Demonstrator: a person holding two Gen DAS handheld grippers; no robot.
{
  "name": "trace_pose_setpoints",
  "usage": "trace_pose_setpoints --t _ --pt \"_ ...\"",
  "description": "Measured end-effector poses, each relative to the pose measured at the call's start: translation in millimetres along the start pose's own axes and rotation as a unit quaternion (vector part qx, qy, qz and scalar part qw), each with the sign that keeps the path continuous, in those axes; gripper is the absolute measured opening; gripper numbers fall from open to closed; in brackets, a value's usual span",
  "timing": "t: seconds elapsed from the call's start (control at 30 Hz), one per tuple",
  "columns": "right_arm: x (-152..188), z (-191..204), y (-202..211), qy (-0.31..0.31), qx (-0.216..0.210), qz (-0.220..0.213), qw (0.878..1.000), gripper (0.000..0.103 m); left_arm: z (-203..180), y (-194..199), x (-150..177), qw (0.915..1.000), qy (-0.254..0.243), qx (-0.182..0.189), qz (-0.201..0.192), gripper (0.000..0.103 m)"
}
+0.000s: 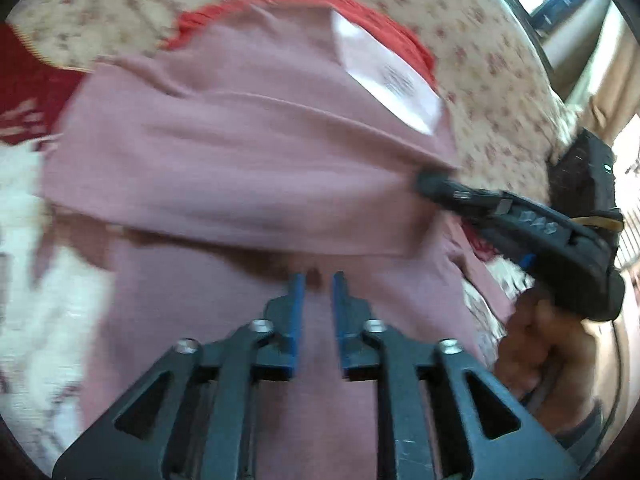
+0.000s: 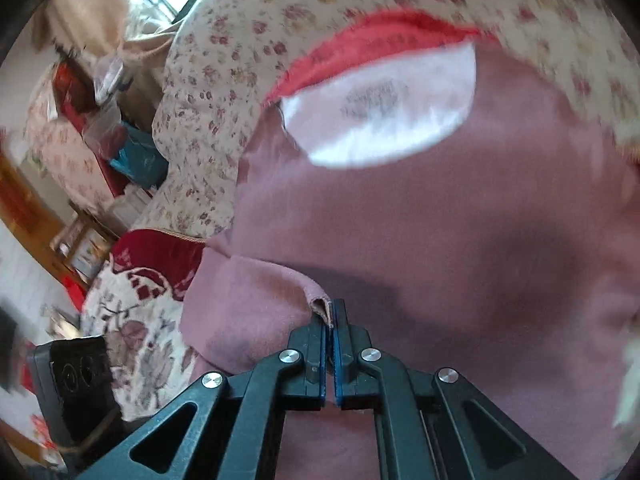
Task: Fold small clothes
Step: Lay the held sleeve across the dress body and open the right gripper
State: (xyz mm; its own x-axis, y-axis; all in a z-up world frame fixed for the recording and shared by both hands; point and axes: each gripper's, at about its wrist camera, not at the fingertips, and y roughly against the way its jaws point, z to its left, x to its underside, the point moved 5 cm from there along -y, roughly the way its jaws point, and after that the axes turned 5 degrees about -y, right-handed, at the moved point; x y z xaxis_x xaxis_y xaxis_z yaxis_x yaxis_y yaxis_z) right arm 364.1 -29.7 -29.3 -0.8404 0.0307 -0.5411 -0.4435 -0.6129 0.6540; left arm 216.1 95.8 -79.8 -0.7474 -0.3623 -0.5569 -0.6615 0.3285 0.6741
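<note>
A dusty pink garment (image 1: 240, 168) lies spread on the bed, with a fold running across its middle and a white label (image 1: 384, 76) near its far edge. A red garment (image 1: 384, 20) peeks out behind it. My left gripper (image 1: 319, 280) hovers low over the near part of the pink cloth; its blue pads stand slightly apart with nothing between them. My right gripper (image 2: 331, 310) is shut on a bunched edge of the pink garment (image 2: 440, 220). From the left wrist view the right gripper (image 1: 426, 182) pinches the fold's right end. The white label (image 2: 380, 120) lies ahead.
A floral bedsheet (image 1: 492, 80) covers the bed behind the clothes. A dark red patterned blanket (image 2: 160, 256) lies at the side. A hand (image 1: 536, 344) holds the right gripper. Cluttered furniture and boxes (image 2: 100, 128) stand beyond the bed's edge.
</note>
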Motion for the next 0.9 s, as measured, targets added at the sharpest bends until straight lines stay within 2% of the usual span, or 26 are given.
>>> trace_pose_setpoints --t 0.03,0.07,0.13,0.2,0.37,0.53,0.7,0.9 --pt "-10.6 0.3 5.8 0.011 0.013 -0.003 1.0 0.002 6.3 3.3 -1.6 0.9999 0.012 -0.005 -0.008 0.03" --pt "-18.9 -1.3 10.9 0.016 0.026 -0.006 1.0 0.002 13.3 6.2 -3.7 0.9994 0.027 -0.012 -0.016 0.032" --pt "-38.5 -7.5 26.7 0.016 0.047 -0.014 0.999 0.002 27.1 7.7 -8.2 0.9978 0.059 -0.015 -0.026 0.032" --pt "-56.8 -15.2 47.6 0.011 0.061 -0.027 0.998 0.002 35.6 5.2 -11.3 0.9963 0.081 -0.003 -0.028 0.032" --pt "-90.0 -39.7 94.3 -0.013 0.093 -0.049 0.994 0.002 40.3 6.7 -28.6 0.9944 0.09 0.002 -0.055 0.032" --pt "-94.7 -66.9 118.5 -0.052 0.116 -0.069 0.989 0.002 59.3 13.7 -34.8 0.9908 0.119 -0.012 -0.065 0.032" --pt "-88.8 -99.1 117.0 -0.098 0.128 -0.07 0.984 0.002 70.4 23.1 -47.3 0.9878 0.132 -0.029 -0.078 0.032" --pt "-71.2 -143.2 105.0 -0.154 0.125 -0.06 0.978 0.002 66.9 32.4 -91.8 0.9876 0.098 -0.058 -0.108 0.032"
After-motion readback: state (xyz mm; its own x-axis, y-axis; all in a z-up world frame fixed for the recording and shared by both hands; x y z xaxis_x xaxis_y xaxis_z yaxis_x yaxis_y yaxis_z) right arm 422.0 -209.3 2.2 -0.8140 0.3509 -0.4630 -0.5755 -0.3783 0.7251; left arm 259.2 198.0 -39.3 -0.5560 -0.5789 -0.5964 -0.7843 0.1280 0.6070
